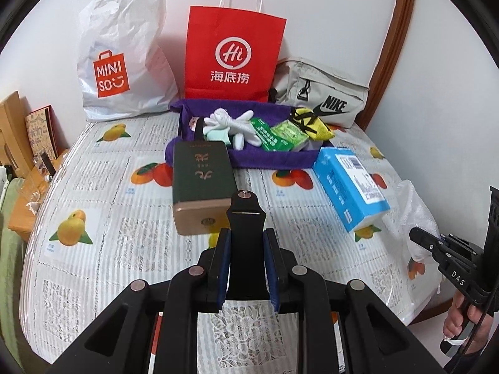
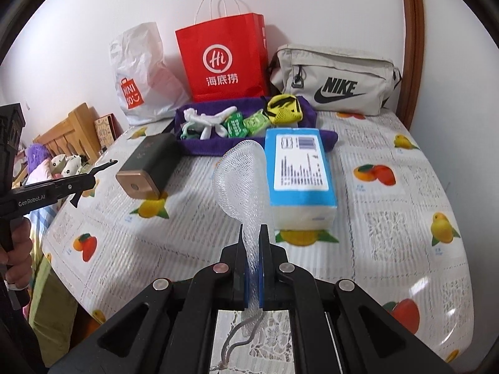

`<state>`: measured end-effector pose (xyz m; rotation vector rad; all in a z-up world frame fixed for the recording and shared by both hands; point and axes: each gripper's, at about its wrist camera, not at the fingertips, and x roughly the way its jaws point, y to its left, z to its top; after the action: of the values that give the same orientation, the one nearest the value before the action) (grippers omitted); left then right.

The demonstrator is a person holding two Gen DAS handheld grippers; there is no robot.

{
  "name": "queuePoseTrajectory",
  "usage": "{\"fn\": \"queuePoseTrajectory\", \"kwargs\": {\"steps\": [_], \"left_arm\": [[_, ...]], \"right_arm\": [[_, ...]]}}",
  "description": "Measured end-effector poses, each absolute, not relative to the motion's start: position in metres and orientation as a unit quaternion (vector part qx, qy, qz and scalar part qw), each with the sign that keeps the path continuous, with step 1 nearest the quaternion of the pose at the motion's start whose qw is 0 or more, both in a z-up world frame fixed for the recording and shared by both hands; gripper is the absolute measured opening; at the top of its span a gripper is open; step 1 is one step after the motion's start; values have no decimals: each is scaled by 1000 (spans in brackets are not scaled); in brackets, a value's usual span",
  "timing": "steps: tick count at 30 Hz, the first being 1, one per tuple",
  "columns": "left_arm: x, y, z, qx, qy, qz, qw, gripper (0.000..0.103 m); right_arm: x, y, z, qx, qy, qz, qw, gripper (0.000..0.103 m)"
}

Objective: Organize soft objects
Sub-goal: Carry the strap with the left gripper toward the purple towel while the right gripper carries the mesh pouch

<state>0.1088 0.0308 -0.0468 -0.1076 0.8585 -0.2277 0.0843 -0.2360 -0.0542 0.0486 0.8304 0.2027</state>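
My left gripper [image 1: 246, 233] is shut on a black strap-like object [image 1: 245, 215] that sticks up between its blue pads, above the table. My right gripper [image 2: 252, 229] is shut on a clear white foam mesh net [image 2: 240, 180], which stands up from the jaws and bulges above them. A purple fabric tray [image 1: 215, 106] at the back holds white soft pieces [image 1: 237, 124], green packets [image 1: 280, 134] and a yellow mesh pouch [image 1: 315, 123]. The tray [image 2: 193, 146] also shows in the right wrist view.
On the fruit-print tablecloth [image 1: 124, 218] lie a dark green box with a gold end [image 1: 199, 180] and a blue tissue pack [image 1: 349, 184]. Against the wall stand a white Miniso bag [image 1: 121, 59], a red paper bag [image 1: 234, 53] and a grey Nike bag [image 1: 324, 93]. Wooden furniture [image 2: 71, 131] is at the left.
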Motion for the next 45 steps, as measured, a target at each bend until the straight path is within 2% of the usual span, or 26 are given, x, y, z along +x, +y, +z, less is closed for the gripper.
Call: {"fn": "queuePoseTrajectory", "kwargs": {"steps": [24, 45], "left_arm": [[157, 49, -30, -86, 400, -104, 907, 20], [213, 37, -18, -71, 394, -115, 909, 20]], "right_arm": [[156, -226, -28, 10, 409, 93, 908, 4], [218, -225, -10, 13, 393, 96, 915, 4]]}}
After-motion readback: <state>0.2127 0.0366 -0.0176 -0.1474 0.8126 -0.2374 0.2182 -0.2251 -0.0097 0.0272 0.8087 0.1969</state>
